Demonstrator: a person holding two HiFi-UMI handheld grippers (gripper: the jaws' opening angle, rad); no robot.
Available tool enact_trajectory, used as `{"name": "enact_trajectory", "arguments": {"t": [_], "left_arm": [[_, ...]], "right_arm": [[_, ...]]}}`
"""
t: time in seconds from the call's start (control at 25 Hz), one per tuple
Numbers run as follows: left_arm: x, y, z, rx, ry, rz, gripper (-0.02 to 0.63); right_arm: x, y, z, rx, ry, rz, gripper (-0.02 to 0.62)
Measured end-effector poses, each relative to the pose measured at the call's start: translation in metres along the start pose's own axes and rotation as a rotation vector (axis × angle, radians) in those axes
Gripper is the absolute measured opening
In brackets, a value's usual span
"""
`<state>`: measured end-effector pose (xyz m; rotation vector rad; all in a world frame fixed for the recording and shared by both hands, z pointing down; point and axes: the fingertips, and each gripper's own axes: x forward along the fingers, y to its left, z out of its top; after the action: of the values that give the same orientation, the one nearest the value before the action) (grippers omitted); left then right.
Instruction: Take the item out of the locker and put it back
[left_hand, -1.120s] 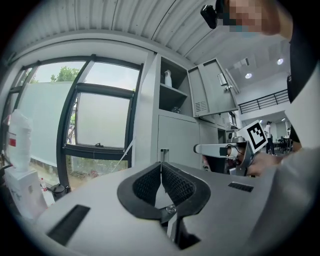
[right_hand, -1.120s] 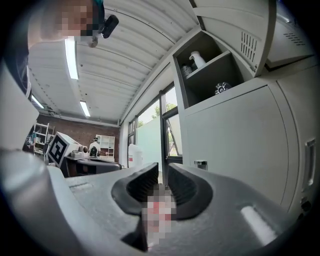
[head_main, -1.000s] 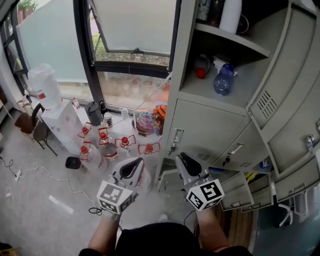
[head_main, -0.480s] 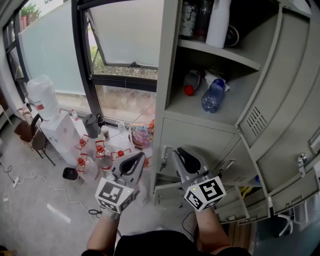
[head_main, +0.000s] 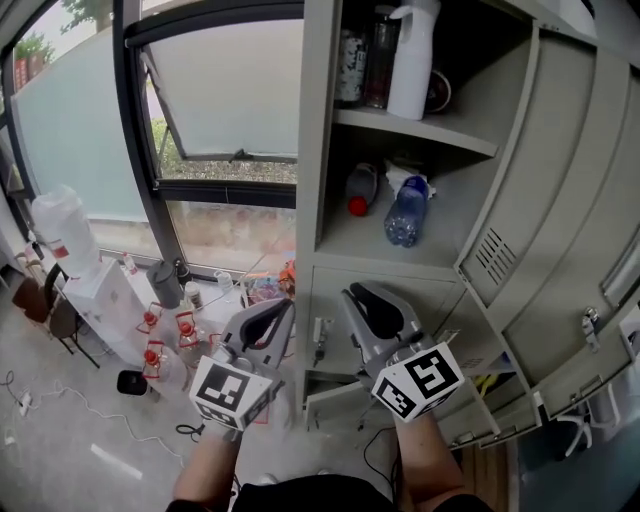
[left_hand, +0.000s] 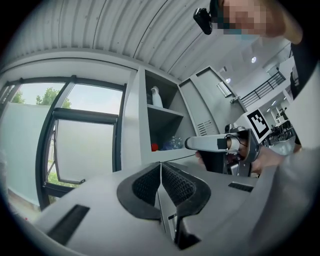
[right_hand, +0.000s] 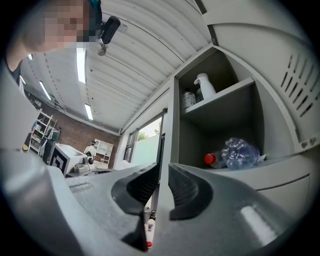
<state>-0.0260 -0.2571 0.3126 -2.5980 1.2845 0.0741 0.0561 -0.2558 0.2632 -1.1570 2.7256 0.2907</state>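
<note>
Clear bottle: lies on its side on the floor of the open locker compartment; neither tool touches it.
Red-capped bottle: lies just left of the clear one; whether they touch I cannot tell.
Shelf: above both bottles; a white spray bottle stands on it, with dark bottles to its left.
Door: swung open to the right.
Right gripper: jaws a narrow slit apart, nothing between them; held before the lower door, below the bottles.
Left gripper: jaws pressed together, empty; near the locker's left edge, beside the right one.
Window: left of the locker.
</note>
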Motion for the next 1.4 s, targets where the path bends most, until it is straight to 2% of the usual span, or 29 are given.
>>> {"name": "enact_trajectory", "arguments": {"t": [0.2, 0.48, 0.72, 0.92, 1.12, 1.4], "left_arm": [[0.009, 0.008, 0.016, 0.025, -0.026, -0.052, 0.014], [0.02, 0.021, 0.039, 0.041, -0.065, -0.08, 0.014], [0.024, 0.029, 0.063, 0.071, -0.117, -0.076, 0.014], [0.028, 0.034, 0.071, 0.074, -0.129, -0.069, 0.014], [0.031, 0.038, 0.082, 0.056, -0.132, -0.052, 0.014], [0.036, 0.037, 0.08, 0.082, -0.128, -0.075, 0.014]], "right_arm": [[0.012, 0.005, 0.026, -0.045, -0.021, -0.031, 0.057], [0.023, -0.003, 0.06, -0.099, -0.045, -0.11, 0.057], [0.028, -0.014, 0.095, -0.159, -0.061, -0.171, 0.057], [0.033, -0.027, 0.124, -0.213, -0.077, -0.224, 0.057], [0.039, -0.045, 0.146, -0.218, -0.082, -0.265, 0.057], [0.047, -0.064, 0.19, -0.249, -0.098, -0.319, 0.058]]}}
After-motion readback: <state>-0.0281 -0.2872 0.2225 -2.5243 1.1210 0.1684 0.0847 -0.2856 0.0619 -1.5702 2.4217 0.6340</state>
